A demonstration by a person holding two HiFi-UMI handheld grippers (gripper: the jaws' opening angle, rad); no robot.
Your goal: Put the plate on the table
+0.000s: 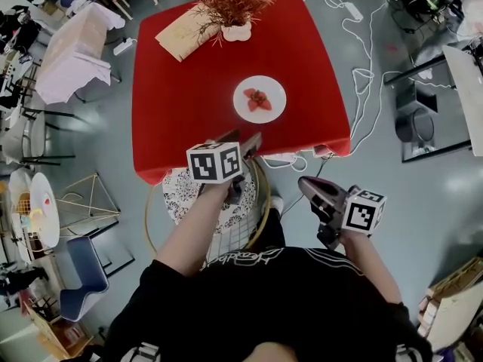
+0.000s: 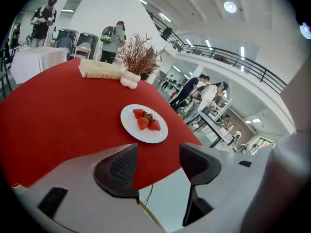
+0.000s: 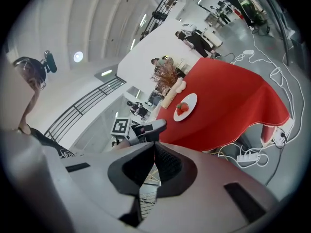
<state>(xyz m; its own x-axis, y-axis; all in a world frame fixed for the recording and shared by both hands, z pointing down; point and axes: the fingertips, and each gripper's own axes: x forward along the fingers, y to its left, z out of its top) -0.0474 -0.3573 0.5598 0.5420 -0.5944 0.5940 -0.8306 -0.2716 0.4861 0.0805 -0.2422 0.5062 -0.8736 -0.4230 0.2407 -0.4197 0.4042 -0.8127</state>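
1. Head view: white plate (image 1: 243, 96) with strawberries (image 1: 258, 99) sits mid-counter on the red counter (image 1: 181, 96). Left gripper (image 1: 240, 139) is over the counter's near edge, right gripper (image 1: 306, 184) off the counter's near-right corner.
2. Left gripper view: jaws wide apart and empty, plate beyond them on the counter.
3. Right gripper view: jaws pressed together, empty.

Bright, even indoor light comes from round ceiling lamps (image 2: 230, 7), upper right in the left gripper view. The red table (image 1: 189, 89) is evenly lit with soft shadows. Pale glare marks the floor (image 1: 453, 191). Both gripper views bend strongly and have black corners.
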